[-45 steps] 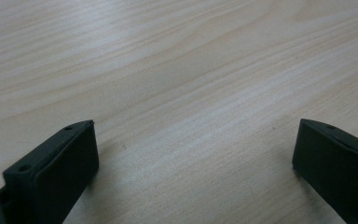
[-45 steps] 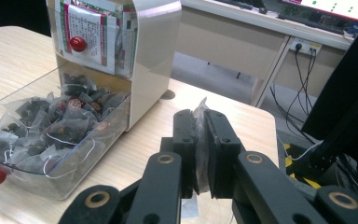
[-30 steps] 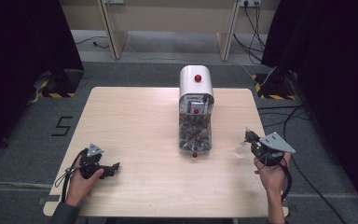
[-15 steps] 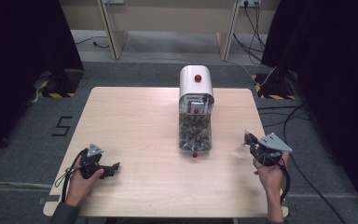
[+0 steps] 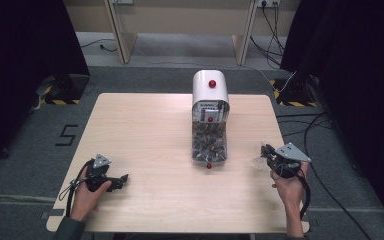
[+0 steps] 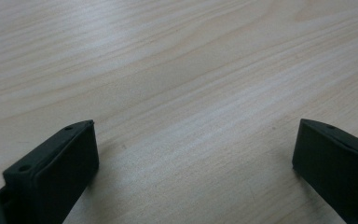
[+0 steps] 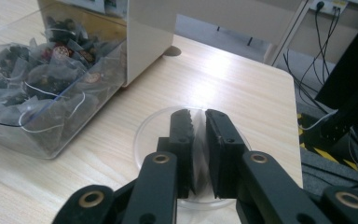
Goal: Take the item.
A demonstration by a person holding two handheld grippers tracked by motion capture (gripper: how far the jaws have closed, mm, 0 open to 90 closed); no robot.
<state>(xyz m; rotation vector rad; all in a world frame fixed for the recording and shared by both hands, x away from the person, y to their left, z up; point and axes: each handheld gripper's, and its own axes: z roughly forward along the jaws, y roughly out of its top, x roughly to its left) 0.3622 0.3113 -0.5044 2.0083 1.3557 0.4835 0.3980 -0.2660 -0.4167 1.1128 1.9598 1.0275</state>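
A white dispenser box point(image 5: 209, 91) stands at the table's middle back, its clear drawer point(image 5: 209, 144) pulled out and full of dark tea sachets point(image 7: 37, 74). A red knob point(image 5: 209, 165) tips the drawer's front. My right gripper point(image 7: 199, 114) is shut on the rim of a clear round dish point(image 7: 151, 128), low over the wood at the table's right edge, to the right of the drawer. In the high view the dish point(image 5: 256, 159) is a faint patch left of that gripper point(image 5: 266, 150). My left gripper point(image 5: 122, 179) rests at the front left, jaws wide open point(image 6: 196, 135) with bare wood between them.
The wooden table point(image 5: 145, 130) has broad bare room left of the dispenser. Cables point(image 5: 305, 127) run on the floor off the right edge. Yellow-black striped floor markers point(image 5: 295, 102) lie beside the table's back corners.
My right gripper has drifted slightly left and toward the person with the dish. The left gripper has stayed put.
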